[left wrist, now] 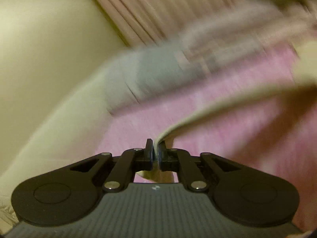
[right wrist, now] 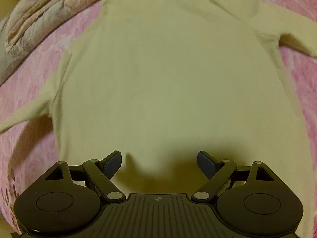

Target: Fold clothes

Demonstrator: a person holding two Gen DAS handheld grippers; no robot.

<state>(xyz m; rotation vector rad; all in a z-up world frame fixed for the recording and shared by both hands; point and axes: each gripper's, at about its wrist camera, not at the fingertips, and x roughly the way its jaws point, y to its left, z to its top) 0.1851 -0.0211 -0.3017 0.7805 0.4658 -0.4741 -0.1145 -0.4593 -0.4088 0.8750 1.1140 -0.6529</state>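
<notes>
While the cream shirt (right wrist: 168, 75) lies flat on the pink bedspread (right wrist: 35, 75), its long axis running from six toward twelve o'clock, one sleeve (left wrist: 227, 103) is pinched by the left gripper (left wrist: 156, 154). Spread and empty, the right gripper (right wrist: 159, 164) is held over the hem. One shirt and two sleeves are counted.

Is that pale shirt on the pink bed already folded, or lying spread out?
Mostly spread out: the shirt lies flat on the pink bedspread, sleeves out sideways. The left tongs pinch one edge.
</notes>
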